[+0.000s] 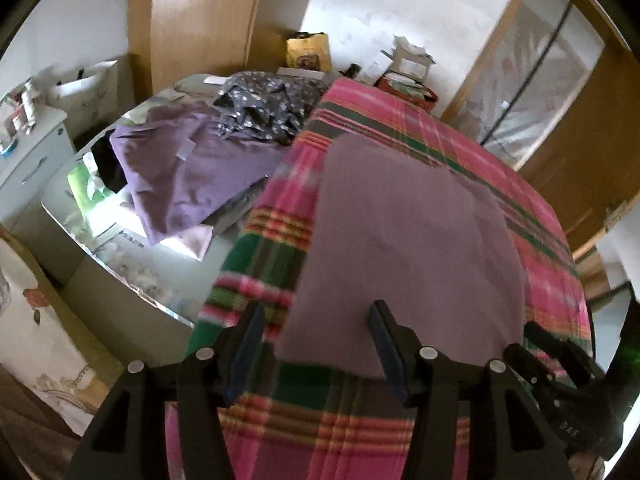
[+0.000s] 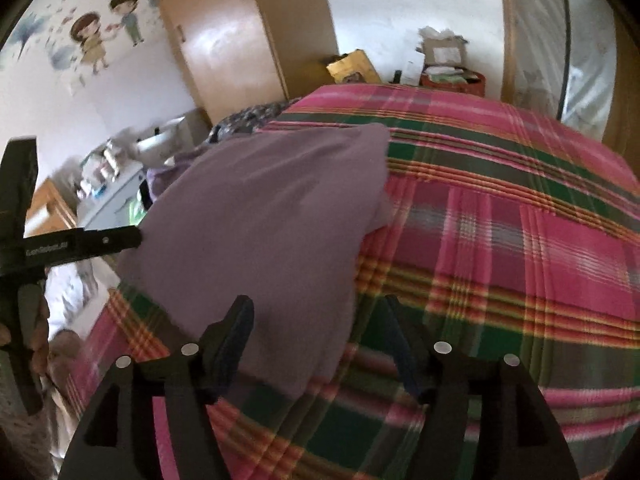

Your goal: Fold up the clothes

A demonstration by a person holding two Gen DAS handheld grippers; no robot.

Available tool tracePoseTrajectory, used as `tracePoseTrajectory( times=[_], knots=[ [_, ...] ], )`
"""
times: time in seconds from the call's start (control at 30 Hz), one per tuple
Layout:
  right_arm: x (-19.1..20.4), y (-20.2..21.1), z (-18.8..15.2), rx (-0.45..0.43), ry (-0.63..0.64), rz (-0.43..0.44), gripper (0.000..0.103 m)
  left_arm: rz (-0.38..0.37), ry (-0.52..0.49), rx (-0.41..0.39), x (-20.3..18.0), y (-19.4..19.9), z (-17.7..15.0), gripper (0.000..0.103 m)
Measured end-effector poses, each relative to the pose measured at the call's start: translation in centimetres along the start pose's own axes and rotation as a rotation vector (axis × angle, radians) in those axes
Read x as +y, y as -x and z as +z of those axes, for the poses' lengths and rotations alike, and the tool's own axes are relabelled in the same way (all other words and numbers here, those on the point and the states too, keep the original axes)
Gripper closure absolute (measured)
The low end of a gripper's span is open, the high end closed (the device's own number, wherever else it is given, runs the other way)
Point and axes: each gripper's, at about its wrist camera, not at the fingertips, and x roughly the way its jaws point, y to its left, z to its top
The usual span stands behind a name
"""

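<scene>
A mauve garment (image 1: 408, 240) lies folded flat on the pink and green plaid bedspread (image 1: 532, 216). My left gripper (image 1: 317, 310) hovers open over the garment's near edge, with its fingers apart and nothing pinched between them. In the right wrist view the same mauve garment (image 2: 256, 216) reaches from the left down to the near side. My right gripper (image 2: 317, 304) stands open above its near right corner, with the pads clear of the cloth. The left gripper's black body shows at the left edge of that view.
A loose purple garment (image 1: 180, 172) and a dark floral garment (image 1: 264, 108) lie in a heap on the bed's far left part. A white bedside cabinet (image 1: 28, 160) stands to the left. Boxes and a red basket (image 2: 452, 76) sit beyond the bed's far end, by wooden wardrobe doors (image 1: 200, 12).
</scene>
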Motion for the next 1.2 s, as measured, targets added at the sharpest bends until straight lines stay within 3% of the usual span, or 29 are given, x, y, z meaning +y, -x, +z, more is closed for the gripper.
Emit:
tracePoseTrajectory(
  times=[0.27, 0.47, 0.83, 1.2],
  knots=[
    [2.1, 0.7, -2.6, 0.011, 0.005, -0.022, 0.032, 0.076, -0.101, -0.049, -2.6, 0.5, -3.2, 0.049],
    [2.7, 0.1, -4.1, 0.029, 0.001, -0.071, 0.03, 0.115, -0.146, -0.042, -3.8, -0.1, -4.4, 0.049],
    [3.1, -0.7, -5.3, 0.033, 0.006, -0.175, 0.029, 0.132, -0.177, -0.011, -4.8, -1.8, -5.8, 0.049],
    [3.0, -0.6, -5.9, 0.028, -0.035, -0.254, 0.026, 0.156, -0.196, -0.062, -5.5, -2.2, -5.9, 0.049]
  ],
)
